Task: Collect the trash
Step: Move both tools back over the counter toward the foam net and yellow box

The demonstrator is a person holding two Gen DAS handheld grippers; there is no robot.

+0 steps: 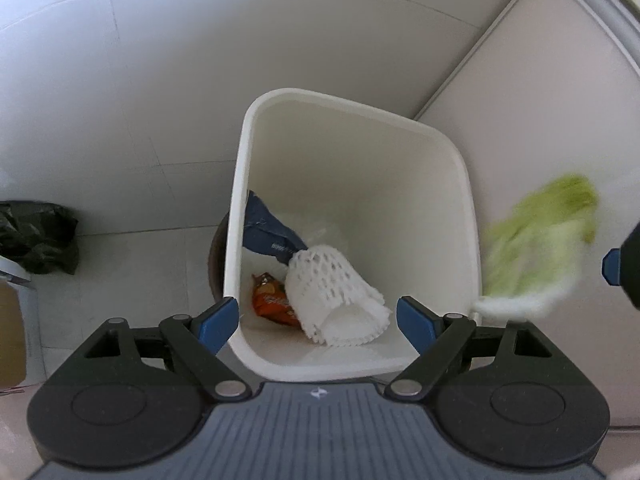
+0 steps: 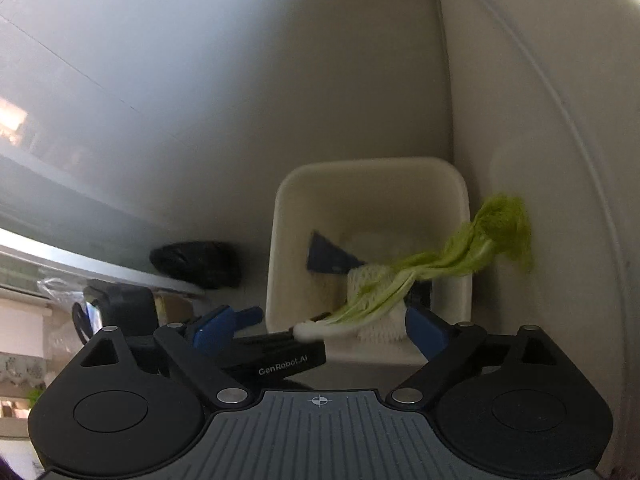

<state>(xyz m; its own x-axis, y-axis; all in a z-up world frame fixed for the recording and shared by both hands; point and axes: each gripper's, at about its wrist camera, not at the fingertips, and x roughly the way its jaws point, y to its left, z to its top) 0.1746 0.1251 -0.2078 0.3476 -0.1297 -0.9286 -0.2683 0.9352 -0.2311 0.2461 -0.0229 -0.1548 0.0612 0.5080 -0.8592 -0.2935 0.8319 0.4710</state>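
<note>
- There were two grippers, one bin, one cabbage leaf and one black bag in view.
- Inside the bin [image 1: 448, 208] lay three pieces of trash: one white foam net [image 1: 340, 296], one orange wrapper [image 1: 272, 304] and one dark blue packet [image 1: 268, 232].
- The leaf [image 1: 536, 248] was pale green with a frilly darker green tip and a white stalk end, and it was blurred in both views.
- In the left wrist view the leaf sat just outside the bin's right wall, its white end beside the rim.
- In the right wrist view the leaf [image 2: 424, 268] stretched across the bin's [image 2: 372, 176] near right corner, stalk end low and tip [image 2: 508, 220] raised over the right rim; whether it touched the rim I could not tell.
- The bin was white, squarish with rounded corners, standing on the tiled floor [image 1: 120, 120] in a corner by a pale wall [image 1: 540, 100].
- The left gripper [image 1: 318, 318] hung over the bin's near rim with its jaws spread wide and nothing between the pads.
- The right gripper [image 2: 320, 328] also had its jaws wide; the leaf's stalk lay between them, with neither pad pressing on it.
- The black bag [image 1: 36, 236] lay crumpled on the floor, well left of the bin.
</note>
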